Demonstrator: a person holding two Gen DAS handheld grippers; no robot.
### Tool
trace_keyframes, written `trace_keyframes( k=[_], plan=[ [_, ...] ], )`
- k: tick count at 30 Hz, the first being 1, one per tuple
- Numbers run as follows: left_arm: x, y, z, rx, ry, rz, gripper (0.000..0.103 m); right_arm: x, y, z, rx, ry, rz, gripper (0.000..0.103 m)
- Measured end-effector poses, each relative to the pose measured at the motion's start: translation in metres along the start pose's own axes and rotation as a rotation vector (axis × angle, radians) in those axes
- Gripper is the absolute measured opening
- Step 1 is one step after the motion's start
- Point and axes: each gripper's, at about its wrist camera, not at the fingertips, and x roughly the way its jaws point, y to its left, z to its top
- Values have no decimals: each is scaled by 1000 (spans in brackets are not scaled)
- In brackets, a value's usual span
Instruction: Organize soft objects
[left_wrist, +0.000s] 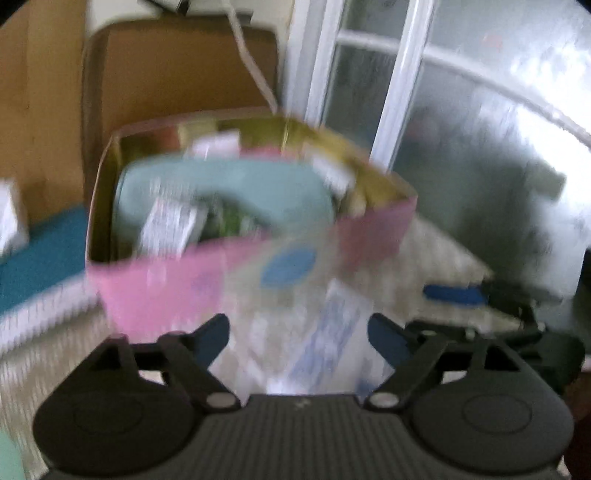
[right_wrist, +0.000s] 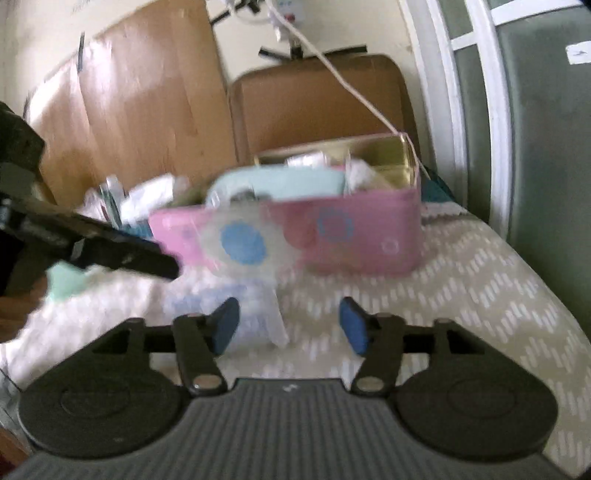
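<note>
Two tools: left tool (left_wrist: 298, 336) and right tool (right_wrist: 289, 325) both gape, gripping nothing
Pink box (right_wrist: 354, 236): on the bed (right_wrist: 480, 280), holding a pale green soft item (right_wrist: 280, 182)
Clear packet (right_wrist: 242, 243): blurred, before the box

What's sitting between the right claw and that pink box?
A clear packet with a blue round label leans against the pink box, seen in the right wrist view.
</note>
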Motion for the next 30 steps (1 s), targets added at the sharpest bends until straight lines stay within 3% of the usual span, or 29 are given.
trace_keyframes(
  k=[2,4,5,6,7,9,10,14,18,21,26,28,30],
  plan=[
    [4,7,-11,-78,57,-53,86,9,7,-1,-43,38,22,68],
    [13,15,-22,-182,117,-120,86,16,16,-5,-80,62,102,74],
    [11,12,-26,-175,80,-114,81,19,23,-7,-99,74,140,66],
    [11,9,-27,-158,69,-96,63,21,30,-8,-116,61,126,59],
    [11,10,-25,-168,75,-115,56,22,32,-7,-108,55,112,57],
    [13,14,-24,-228,114,-174,51,22,30,-3,-36,55,134,44],
    [10,11,-24,-218,108,-159,51,18,34,-3,-37,30,122,43],
    [-16,-8,-11,-110,17,-98,51,-8,56,5,-128,-107,55,40],
    [-40,-12,21,-75,-93,-88,51,-23,49,34,-111,-234,42,37],
    [-34,-8,58,-63,-149,-66,51,-4,37,66,-107,-272,16,37],
    [23,17,129,-101,-182,33,55,71,0,119,-38,-165,-48,40],
    [68,33,161,-123,-148,98,62,116,-16,139,-29,-60,-150,43],
    [101,51,176,-211,-78,195,58,146,-22,149,-49,22,-293,45]
  ],
)
